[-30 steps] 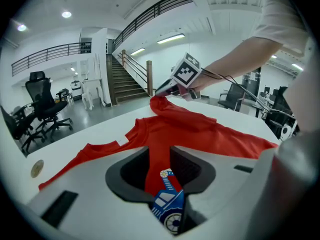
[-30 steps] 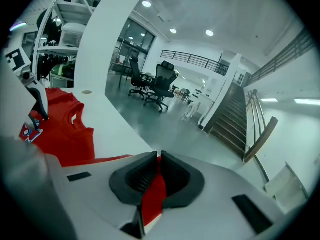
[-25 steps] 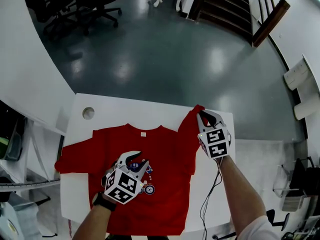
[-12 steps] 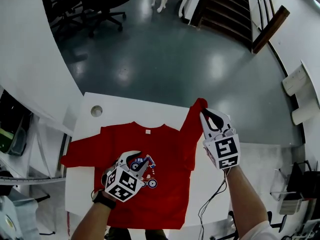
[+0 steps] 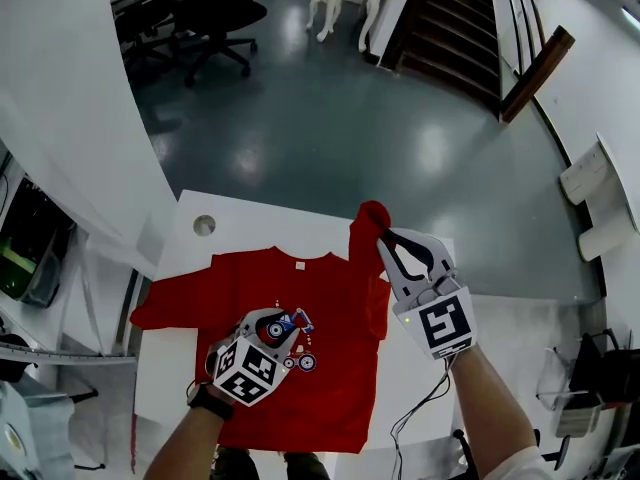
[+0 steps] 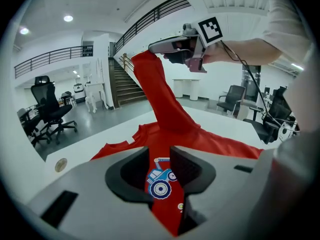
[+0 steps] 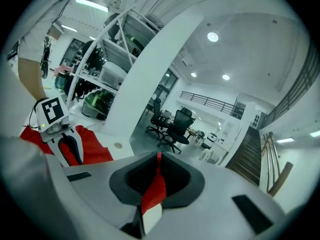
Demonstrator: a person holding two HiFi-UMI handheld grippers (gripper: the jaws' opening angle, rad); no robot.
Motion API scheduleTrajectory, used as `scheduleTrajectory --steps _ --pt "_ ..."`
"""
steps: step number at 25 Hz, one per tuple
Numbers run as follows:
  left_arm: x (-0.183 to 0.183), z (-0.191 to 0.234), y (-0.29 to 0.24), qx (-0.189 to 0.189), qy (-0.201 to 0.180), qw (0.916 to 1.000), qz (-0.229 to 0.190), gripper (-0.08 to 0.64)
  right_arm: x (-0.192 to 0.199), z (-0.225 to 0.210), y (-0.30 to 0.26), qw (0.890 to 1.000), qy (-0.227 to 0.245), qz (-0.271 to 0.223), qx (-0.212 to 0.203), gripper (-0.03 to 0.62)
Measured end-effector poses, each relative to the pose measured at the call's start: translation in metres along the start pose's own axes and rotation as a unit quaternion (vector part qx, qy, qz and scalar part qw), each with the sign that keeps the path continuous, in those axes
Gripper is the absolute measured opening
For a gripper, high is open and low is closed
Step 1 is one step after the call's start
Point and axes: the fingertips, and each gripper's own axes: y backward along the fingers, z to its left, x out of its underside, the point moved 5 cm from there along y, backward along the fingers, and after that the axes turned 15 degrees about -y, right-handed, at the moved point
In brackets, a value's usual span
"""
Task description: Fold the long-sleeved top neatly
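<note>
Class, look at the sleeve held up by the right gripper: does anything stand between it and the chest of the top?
Yes: the left gripper, jaws apart, stands over the chest of the red top beside the print, likely in the path of the sleeve pinched by the right gripper. Nothing else lies on the top.

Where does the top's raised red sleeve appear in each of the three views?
Head view: red sleeve stands up right of centre, its end in the right gripper.
Left gripper view: upper centre, slanting up to the right gripper.
Right gripper view: lower centre, pinched between the jaws.
Shared landmark: the staircase.
</note>
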Motion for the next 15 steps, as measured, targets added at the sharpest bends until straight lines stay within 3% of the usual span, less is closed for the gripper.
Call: scheduleTrajectory --steps 7,15 --pt "0.01 -0.004 0.017 -0.011 0.012 0.9999 0.002 0.133 -0.009 0.048 -0.005 0.999 0.02 0.013 -0.046 0.039" --pt "0.036 0.0 0.032 -0.029 0.03 0.9991 0.009 0.133 0.001 0.106 -0.031 0.99 0.08 0.026 -0.113 0.04"
